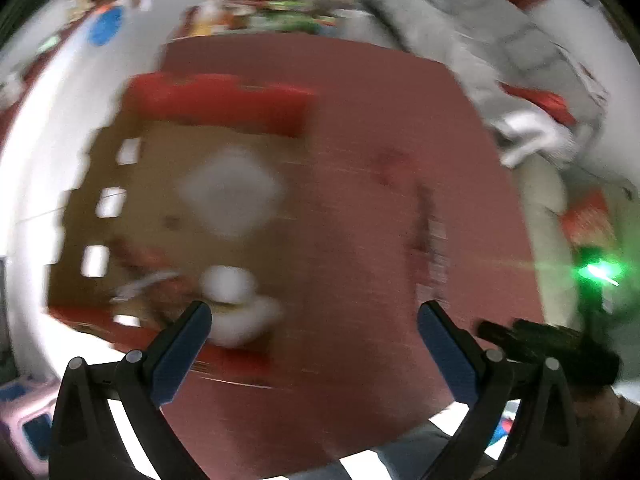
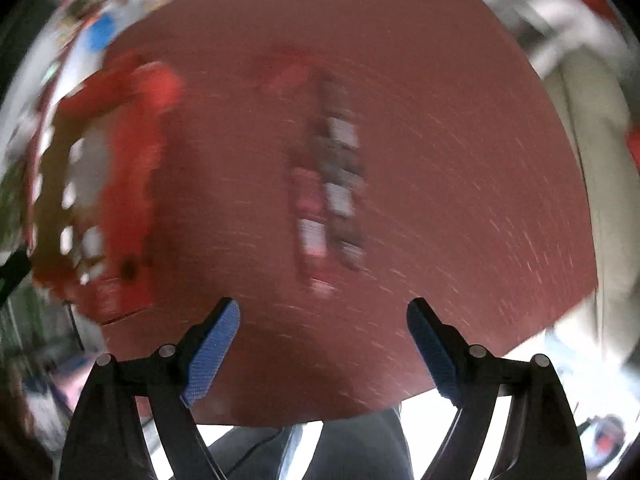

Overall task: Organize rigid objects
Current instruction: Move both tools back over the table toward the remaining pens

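Both views are motion-blurred. An open cardboard box (image 1: 168, 168) with red sides lies on the left of a reddish-brown table (image 1: 380, 240). A pale square thing (image 1: 232, 190) and a white rounded object (image 1: 230, 284) lie in it. My left gripper (image 1: 314, 318) is open and empty above the table, just right of the box's near corner. In the right wrist view, two short rows of small dark and pink-white blocks (image 2: 332, 196) lie mid-table. My right gripper (image 2: 322, 312) is open and empty just short of them. The box (image 2: 108, 168) shows at left.
A grey sofa (image 1: 472, 40) with red and white things on it stands behind the table. A cream cushion or chair (image 1: 548, 220) lies beyond the table's right edge. The other hand-held gripper with a green light (image 1: 596, 272) is at the right. Clutter lines the far wall.
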Demonstrator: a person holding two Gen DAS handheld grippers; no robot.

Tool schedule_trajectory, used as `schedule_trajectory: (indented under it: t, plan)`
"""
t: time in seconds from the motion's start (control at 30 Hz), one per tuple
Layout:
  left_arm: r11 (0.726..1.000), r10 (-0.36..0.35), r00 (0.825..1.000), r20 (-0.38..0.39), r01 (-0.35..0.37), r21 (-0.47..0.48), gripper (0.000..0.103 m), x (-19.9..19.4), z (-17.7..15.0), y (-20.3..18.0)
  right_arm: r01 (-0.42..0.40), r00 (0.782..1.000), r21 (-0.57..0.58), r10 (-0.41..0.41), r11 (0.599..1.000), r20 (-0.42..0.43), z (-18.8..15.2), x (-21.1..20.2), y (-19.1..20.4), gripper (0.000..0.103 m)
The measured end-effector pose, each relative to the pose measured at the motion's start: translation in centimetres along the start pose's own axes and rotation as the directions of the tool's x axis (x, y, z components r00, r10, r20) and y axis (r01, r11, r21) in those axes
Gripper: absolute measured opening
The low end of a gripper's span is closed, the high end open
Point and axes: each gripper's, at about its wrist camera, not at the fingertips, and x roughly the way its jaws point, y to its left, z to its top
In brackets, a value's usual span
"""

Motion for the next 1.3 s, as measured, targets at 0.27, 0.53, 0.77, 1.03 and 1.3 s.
schedule_trajectory:
  t: [0.27, 0.53, 0.77, 1.03, 1.3]
  plan:
    - [0.990, 0.086, 0.984, -0.156, -0.067, 0.123, 0.103, 9.5, -0.5, -11.0, -0.034, 0.998, 0.059, 0.037, 0.998, -0.049, 2.3, 1.5, -7.0, 0.087]
    - [0.975, 0.224, 0.942, -0.249, -0.213, 0.069, 0.103, 18.6, 0.5, -12.1, -0.069, 0.993, 0.000, 0.068, 0.998, -0.099, 3.1, 2.6, -11.3, 0.087]
    - [0.954, 0.299, 0.919, -0.258, -0.295, 0.054, 0.103, 21.5, 1.5, -12.1, -0.076, 0.990, -0.011, 0.074, 0.997, -0.120, 4.9, 3.5, -13.5, 0.087]
    - [0.938, 0.343, 0.919, -0.196, -0.347, 0.017, 0.103, 20.9, 2.3, -9.8, -0.093, 0.989, -0.086, 0.082, 0.992, -0.124, 7.2, 4.3, -11.4, 0.087]
    - [0.944, 0.314, 0.931, -0.189, -0.327, -0.046, 0.103, 20.9, 2.3, -9.2, -0.081, 0.996, -0.125, 0.075, 0.989, -0.058, 11.9, 6.2, -6.7, 0.087]
